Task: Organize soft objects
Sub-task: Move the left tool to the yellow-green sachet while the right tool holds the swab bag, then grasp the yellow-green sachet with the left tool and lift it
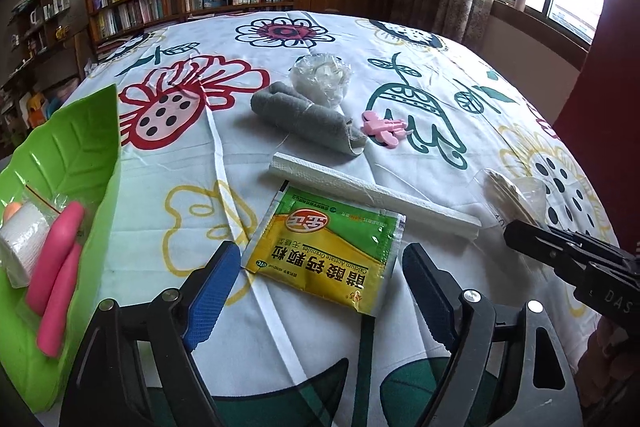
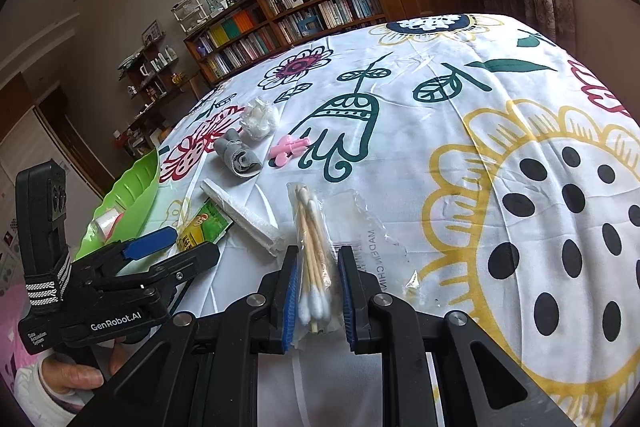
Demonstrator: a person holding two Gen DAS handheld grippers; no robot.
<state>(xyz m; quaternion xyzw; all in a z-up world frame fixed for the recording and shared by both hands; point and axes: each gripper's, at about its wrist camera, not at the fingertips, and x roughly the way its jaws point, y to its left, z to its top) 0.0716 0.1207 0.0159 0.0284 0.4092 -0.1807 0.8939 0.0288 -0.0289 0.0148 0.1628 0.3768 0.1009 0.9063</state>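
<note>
The green leaf-shaped tray [image 1: 60,163] at the desk's left edge already holds a white gauze roll [image 1: 22,245] and a pink soft piece [image 1: 60,275], so the sorting looks only partly done. Left on the flowered cloth [image 1: 360,39] are the yellow-green sachet [image 1: 324,251] near the front edge, a white folded strip [image 1: 372,193] behind it, a grey rolled cloth [image 1: 304,115], a clear-wrapped white bundle [image 1: 320,77] and a small pink piece [image 1: 384,129] toward the middle. The left gripper [image 1: 316,291] hovers over the sachet, fingers spread. The right gripper [image 2: 318,287] has its fingers narrowed around the bag of cotton swabs [image 2: 316,247]; whether they pinch it, I cannot tell.
</note>
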